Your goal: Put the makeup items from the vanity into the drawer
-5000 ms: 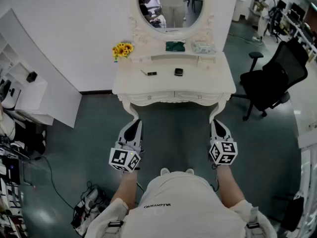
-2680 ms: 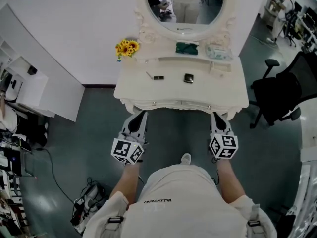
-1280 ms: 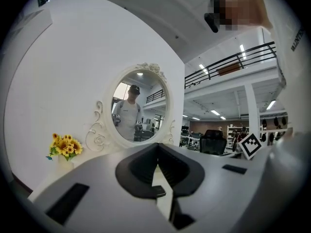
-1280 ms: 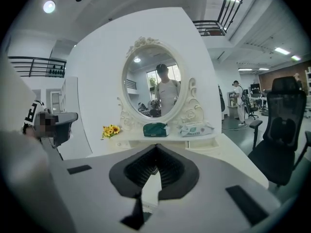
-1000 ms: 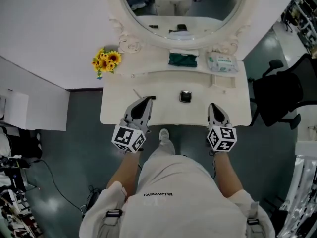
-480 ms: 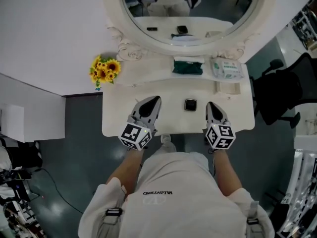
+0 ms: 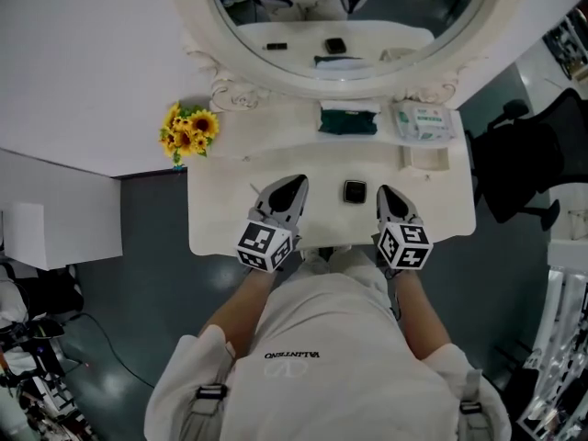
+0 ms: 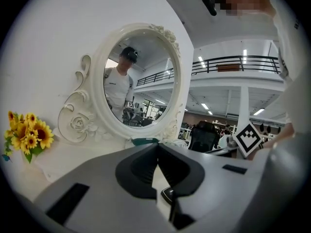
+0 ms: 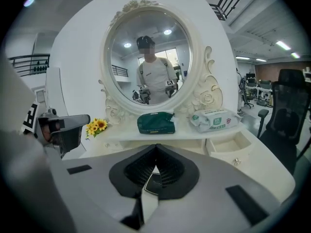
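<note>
The left hand-held gripper [image 7: 295, 185] and the right hand-held gripper [image 7: 384, 192] hover over the front of the cream table [image 7: 220, 219]. Each has smooth grey shells and ribbed black pads, and each has its jaws pressed together at the tips with nothing pinched. Both carry a cube with square black-and-white markers at the back.

On the tabletop between the two tips, touching neither, lies the black compact [image 7: 354, 191]. It is square with rounded corners and has a glossy lid.

Behind it on the right, a small drawer [image 7: 430, 159] in the raised shelf is pulled open, with only its pale floor showing. On the shelf above lies a dark green pouch [image 7: 347, 120] that looks soft and crumpled. Beside it to the right is a pale plastic pack of wipes [image 7: 423, 120], puffy with a printed label.

Farther back stands the oval mirror [image 7: 340, 26], its thick white frame carved with scrolls and roses. A bunch of yellow sunflowers [image 7: 188, 129] sits at the shelf's left end, against the plain white wall.
</note>
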